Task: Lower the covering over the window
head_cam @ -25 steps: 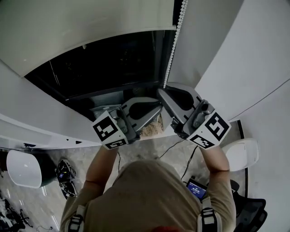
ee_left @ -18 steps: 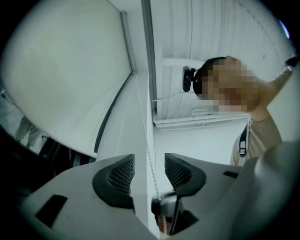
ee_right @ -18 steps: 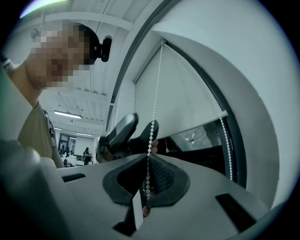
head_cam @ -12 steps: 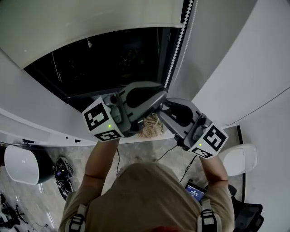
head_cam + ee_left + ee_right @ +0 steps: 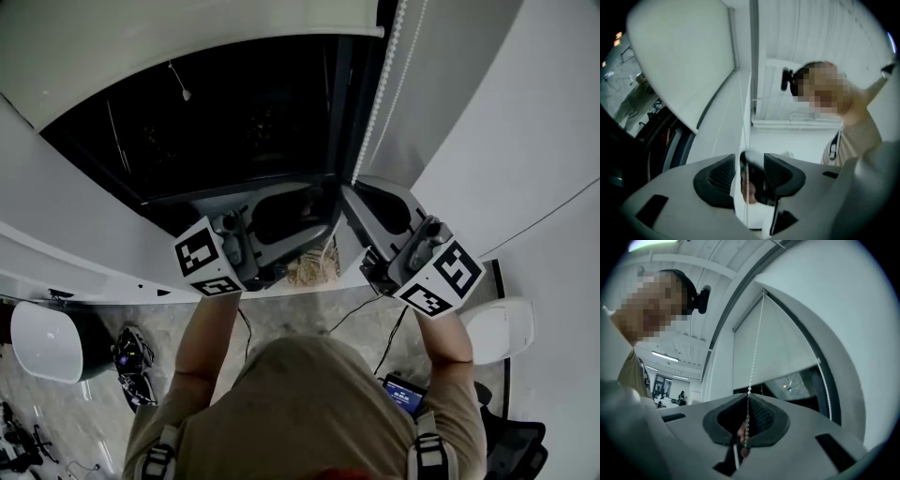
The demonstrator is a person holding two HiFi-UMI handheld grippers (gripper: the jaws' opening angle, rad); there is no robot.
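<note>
The white roller blind hangs rolled part-way over the dark window. Its white bead chain drops along the window's right side. My right gripper is shut on that chain; in the right gripper view the beads run down into the closed jaws of the right gripper. My left gripper sits just left of it, open. Its jaws have just been opening. A thin strand of the chain passes loose through the gap in the left gripper, with the pads off it.
The white sill runs under the window, with a wicker object on it below the grippers. A white wall stands at the right. On the floor below are white seats, cables and a small screen.
The left gripper's jaws have opened and let go of the chain strand. The right gripper dipped with the chain, then came back up, still shut.
</note>
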